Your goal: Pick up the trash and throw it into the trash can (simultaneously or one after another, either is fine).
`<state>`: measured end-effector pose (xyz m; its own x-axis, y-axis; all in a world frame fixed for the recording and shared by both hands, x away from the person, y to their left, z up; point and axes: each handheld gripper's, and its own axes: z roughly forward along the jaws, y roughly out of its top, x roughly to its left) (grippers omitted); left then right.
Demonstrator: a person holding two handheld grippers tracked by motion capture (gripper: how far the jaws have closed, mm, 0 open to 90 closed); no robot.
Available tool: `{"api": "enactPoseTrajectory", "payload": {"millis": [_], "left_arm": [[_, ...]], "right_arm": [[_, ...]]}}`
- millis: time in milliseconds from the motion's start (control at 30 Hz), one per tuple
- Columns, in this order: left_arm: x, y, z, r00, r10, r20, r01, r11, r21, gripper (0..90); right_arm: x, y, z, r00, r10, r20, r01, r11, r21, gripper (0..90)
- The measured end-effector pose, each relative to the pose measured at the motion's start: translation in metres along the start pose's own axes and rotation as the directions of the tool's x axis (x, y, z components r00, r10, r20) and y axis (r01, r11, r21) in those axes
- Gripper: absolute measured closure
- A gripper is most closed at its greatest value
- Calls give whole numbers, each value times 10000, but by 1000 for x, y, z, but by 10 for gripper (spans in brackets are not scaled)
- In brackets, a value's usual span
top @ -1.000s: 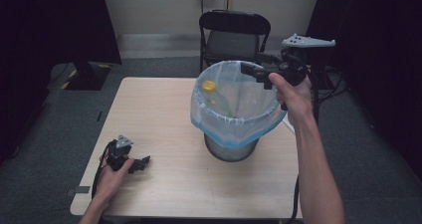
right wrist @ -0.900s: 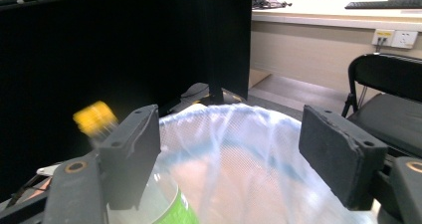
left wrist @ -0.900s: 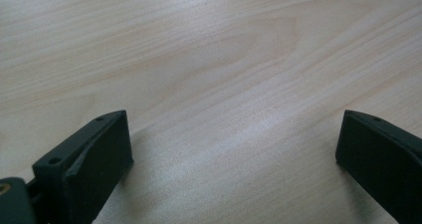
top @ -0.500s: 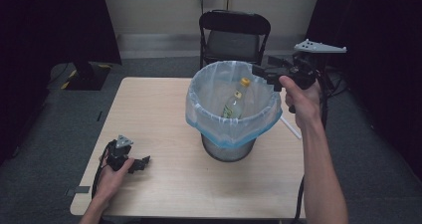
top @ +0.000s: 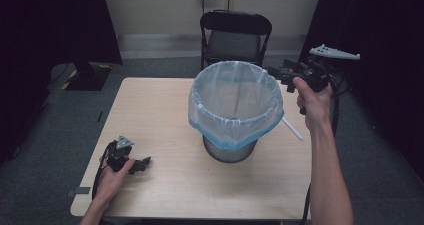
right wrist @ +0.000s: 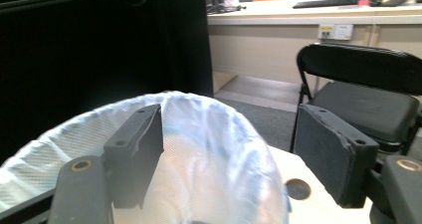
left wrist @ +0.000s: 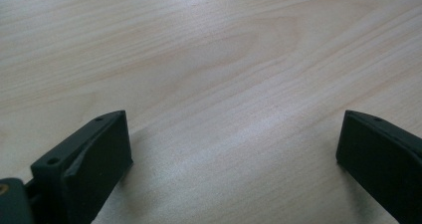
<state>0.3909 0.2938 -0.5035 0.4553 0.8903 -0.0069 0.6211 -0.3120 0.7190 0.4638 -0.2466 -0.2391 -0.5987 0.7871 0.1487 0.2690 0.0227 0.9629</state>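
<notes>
The lined bin [top: 234, 110] stands at the table's [top: 165, 110] centre-right. The right gripper [top: 285, 76], jaws wide apart and empty, hovers at the rim's two o'clock, far nearer than the left gripper [top: 142, 164], resting open and empty at eight o'clock.

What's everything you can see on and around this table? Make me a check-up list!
Surface: pale wooden table, bare around the bin.
Job's things: bin lined with a blue-white bag, standing upright.
Clutter: white stick beside the bin.
Grippers: left gripper open, resting on the table; right gripper open, empty, at the bag's rim.
Cables: black cable trailing from the right gripper.
Surroundings: black folding chair, dark curtains, grey floor.
</notes>
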Motion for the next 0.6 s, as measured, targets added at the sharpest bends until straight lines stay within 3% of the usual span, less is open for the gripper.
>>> {"api": "enactPoseTrajectory", "payload": {"millis": [367, 600], "left_arm": [[0, 0, 0, 10000, -6, -1, 6, 10000, -6, 2], [0, 0, 0, 10000, -8, -2, 8, 10000, -6, 2]], "right_arm": [[-22, -12, -11, 9983, 375, 457, -377, 9993, 47, 256], [-37, -32, -16, 9934, 834, 793, -839, 9965, 31, 254]]}}
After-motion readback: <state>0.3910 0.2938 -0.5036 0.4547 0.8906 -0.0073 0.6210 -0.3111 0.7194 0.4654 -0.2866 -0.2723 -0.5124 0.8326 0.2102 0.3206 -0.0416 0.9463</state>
